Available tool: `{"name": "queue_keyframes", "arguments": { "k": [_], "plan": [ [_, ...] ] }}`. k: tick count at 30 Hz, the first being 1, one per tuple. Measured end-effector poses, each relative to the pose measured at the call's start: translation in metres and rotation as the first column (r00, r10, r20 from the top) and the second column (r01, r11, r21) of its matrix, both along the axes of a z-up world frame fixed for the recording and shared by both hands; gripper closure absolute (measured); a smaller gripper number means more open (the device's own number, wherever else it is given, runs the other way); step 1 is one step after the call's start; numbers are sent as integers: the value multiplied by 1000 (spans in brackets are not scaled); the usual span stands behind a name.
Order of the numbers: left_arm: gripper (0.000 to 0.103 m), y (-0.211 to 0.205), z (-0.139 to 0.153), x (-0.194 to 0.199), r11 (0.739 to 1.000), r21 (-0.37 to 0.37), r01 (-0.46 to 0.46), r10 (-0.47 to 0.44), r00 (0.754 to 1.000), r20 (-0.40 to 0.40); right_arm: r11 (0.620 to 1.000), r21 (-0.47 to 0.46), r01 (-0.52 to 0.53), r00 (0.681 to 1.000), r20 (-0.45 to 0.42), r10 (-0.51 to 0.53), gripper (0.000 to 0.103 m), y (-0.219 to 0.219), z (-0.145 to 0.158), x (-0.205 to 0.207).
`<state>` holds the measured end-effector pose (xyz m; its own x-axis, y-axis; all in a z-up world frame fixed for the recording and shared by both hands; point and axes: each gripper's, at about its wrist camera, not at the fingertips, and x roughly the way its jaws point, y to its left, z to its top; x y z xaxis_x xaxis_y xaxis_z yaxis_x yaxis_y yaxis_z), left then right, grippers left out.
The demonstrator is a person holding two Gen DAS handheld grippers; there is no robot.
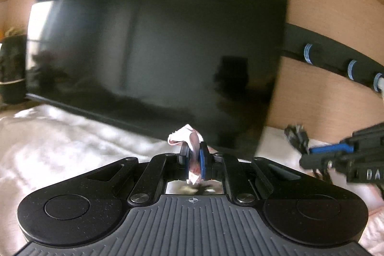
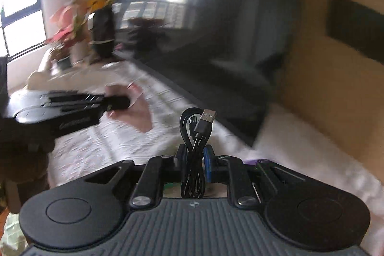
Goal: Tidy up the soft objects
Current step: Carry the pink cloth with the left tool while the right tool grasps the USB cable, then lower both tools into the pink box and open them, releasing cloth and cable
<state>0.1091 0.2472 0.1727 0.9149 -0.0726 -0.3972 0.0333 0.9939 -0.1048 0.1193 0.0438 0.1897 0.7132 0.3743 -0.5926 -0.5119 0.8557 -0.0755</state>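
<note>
My left gripper (image 1: 192,155) is shut on a thin pink-and-white cloth (image 1: 184,134), whose crumpled end sticks up past the fingertips. From the right wrist view the same cloth (image 2: 141,114) hangs pink and blurred from the left gripper (image 2: 120,102) above the white cover. My right gripper (image 2: 195,157) is shut on a coiled black USB cable (image 2: 195,126), its metal plug pointing up. In the left wrist view the right gripper (image 1: 297,138) comes in from the right edge, blurred, with the dark cable at its tip.
A large black screen (image 1: 156,52) leans against the tan wall right behind both grippers. A white quilted cover (image 2: 108,143) spreads below. A dark vase (image 2: 103,32) and flowers (image 2: 69,25) stand at the far left. A black rail with blue-ringed pegs (image 1: 336,59) runs along the wall.
</note>
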Motion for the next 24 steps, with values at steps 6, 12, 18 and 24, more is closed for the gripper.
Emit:
{"name": "queue_keyframes", "arguments": {
  "k": [6, 12, 18, 24],
  "plan": [
    [92, -67, -5, 12, 992, 3, 130, -130, 991, -21, 992, 1, 129, 991, 37, -129, 88, -67, 9, -6],
    [92, -133, -10, 26, 970, 12, 242, -241, 969, -49, 968, 5, 253, 967, 36, -253, 88, -128, 1, -14],
    [92, -185, -18, 37, 937, 13, 350, -348, 935, -74, 934, 15, 357, 933, 39, -357, 88, -190, -4, -23],
    [92, -236, -26, 47, 899, 13, 438, -435, 895, -101, 889, 31, 456, 889, 9, -457, 88, -238, -11, -24]
  ]
}}
